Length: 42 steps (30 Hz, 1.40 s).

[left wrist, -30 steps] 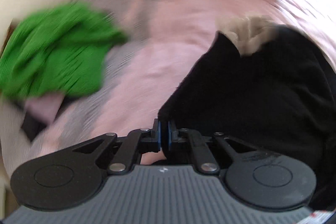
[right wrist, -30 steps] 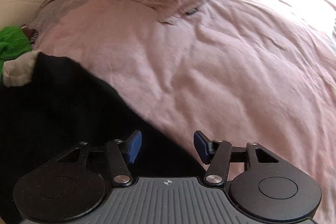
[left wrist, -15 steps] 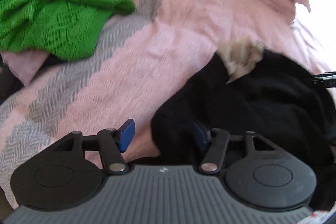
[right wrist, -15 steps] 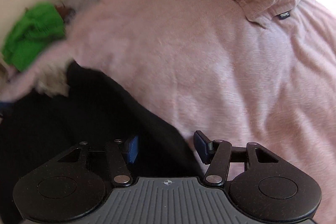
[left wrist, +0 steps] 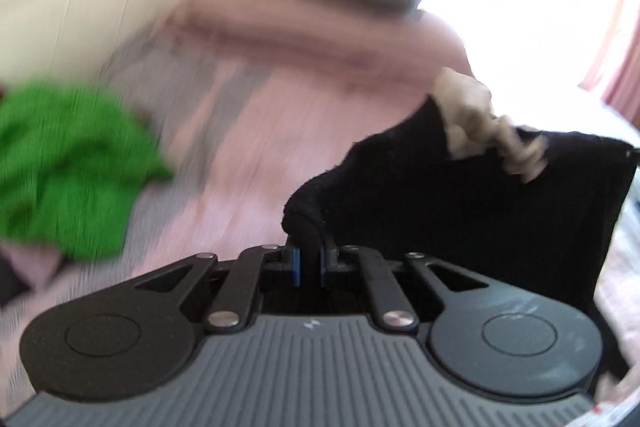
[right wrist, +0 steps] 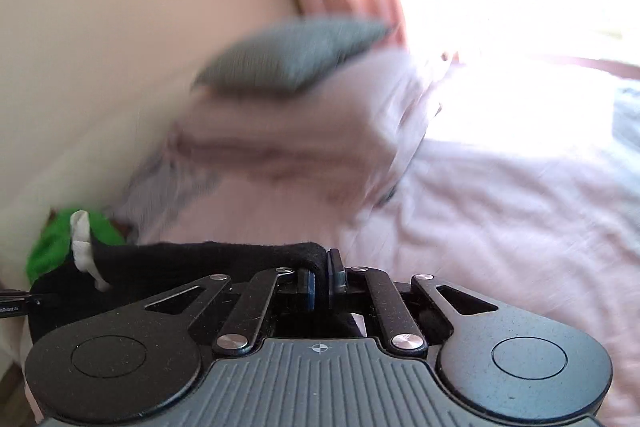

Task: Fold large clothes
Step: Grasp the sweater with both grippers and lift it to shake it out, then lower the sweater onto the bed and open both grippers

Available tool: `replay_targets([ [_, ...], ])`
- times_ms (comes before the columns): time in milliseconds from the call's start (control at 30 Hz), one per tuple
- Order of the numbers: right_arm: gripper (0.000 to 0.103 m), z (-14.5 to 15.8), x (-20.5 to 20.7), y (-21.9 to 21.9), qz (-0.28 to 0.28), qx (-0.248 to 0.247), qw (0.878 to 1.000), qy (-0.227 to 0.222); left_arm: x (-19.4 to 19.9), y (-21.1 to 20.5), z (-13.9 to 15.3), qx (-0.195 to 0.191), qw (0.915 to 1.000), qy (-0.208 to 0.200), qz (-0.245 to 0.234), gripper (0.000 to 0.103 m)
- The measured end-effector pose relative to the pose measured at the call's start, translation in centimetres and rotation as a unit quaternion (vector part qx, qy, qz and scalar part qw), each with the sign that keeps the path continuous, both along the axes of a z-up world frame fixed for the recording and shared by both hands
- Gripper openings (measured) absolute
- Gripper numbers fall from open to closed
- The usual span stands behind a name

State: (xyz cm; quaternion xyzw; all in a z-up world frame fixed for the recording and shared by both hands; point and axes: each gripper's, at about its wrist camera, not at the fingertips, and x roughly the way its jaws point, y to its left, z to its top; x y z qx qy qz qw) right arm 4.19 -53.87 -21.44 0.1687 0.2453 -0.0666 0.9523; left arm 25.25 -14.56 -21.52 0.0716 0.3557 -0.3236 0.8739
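pink bedspread, grey cushion, pink pillows, cream wall

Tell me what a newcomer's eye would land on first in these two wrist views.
First, the black garment stretched taut between the left gripper and the right gripper, both pinching its top edge, with a pale lining showing at the collar. Next, the bright green knit heaped on the pink bed cover at the left. Behind, a grey pillow sits on the pink bedding by the wall.

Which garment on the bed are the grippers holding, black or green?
The black garment: left gripper and right gripper pinch its edge. The green one lies loose by the wall.
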Motion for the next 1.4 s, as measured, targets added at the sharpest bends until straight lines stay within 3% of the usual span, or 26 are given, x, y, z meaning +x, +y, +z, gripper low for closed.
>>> replay_targets([
  [133, 0.002, 8.4, -8.4, -0.2, -0.016, -0.050, 0.995, -0.081, -4.0, -1.7, 7.2, -0.060, 0.9944, -0.074, -0.045, 0.006],
  [267, 0.001, 14.0, -16.1, 1.0, -0.024, -0.088, 0.987, -0.132, -8.6, -2.1, 12.6, -0.103, 0.9840, -0.129, -0.067, 0.006],
  [600, 0.001, 22.1, -29.5, 4.6, -0.016, -0.150, 0.971, -0.188, -19.5, 0.1, 23.6, -0.157, 0.9564, -0.233, -0.080, 0.006],
  [733, 0.001, 24.6, -32.2, 4.8, -0.015, -0.161, 0.966, -0.204, -20.8, -1.3, 28.3, -0.169, 0.9424, -0.273, -0.092, 0.006],
  [867, 0.001, 25.3, -32.1, 1.7, -0.034, -0.161, 0.969, -0.186, -22.5, -5.6, 31.0, -0.152, 0.9270, -0.317, -0.131, 0.006],
  [900, 0.001, 25.0, -31.3, 0.7, -0.044, -0.162, 0.971, -0.171, -21.9, -7.6, 30.8, -0.148, 0.9260, -0.317, -0.143, 0.006],
  [967, 0.001, 23.0, -28.9, -3.2, -0.078, -0.148, 0.980, -0.111, -19.8, -12.9, 29.5, -0.134, 0.9330, -0.289, -0.167, 0.007],
  [1033, 0.003, 19.3, -25.7, -8.3, -0.115, -0.090, 0.989, -0.011, -17.1, -19.6, 26.4, -0.097, 0.9421, -0.258, -0.191, 0.020],
  [1067, 0.006, 16.9, -24.0, -10.7, -0.149, -0.064, 0.986, 0.045, -15.3, -23.1, 23.9, -0.072, 0.9486, -0.233, -0.202, 0.033],
  [1100, 0.026, 14.4, -22.7, -12.5, -0.179, -0.044, 0.977, 0.108, -13.8, -26.2, 21.2, -0.049, 0.9558, -0.212, -0.198, 0.042],
  [1133, 0.036, 12.0, -22.0, -13.8, -0.203, -0.035, 0.966, 0.156, -12.3, -29.1, 18.4, -0.021, 0.9623, -0.184, -0.199, 0.046],
  [1167, 0.036, 9.8, -22.4, -14.3, -0.221, -0.034, 0.958, 0.180, -10.9, -31.3, 15.5, 0.008, 0.9667, -0.150, -0.207, 0.046],
  [1267, 0.036, 5.5, -23.3, -14.1, -0.206, 0.003, 0.957, 0.204, -8.1, -33.3, 7.4, 0.083, 0.9756, -0.088, -0.183, 0.047],
  [1400, 0.036, -0.8, -24.7, -11.7, -0.189, 0.049, 0.952, 0.235, -6.5, -28.4, 0.0, 0.123, 0.9798, -0.010, -0.158, 0.051],
])
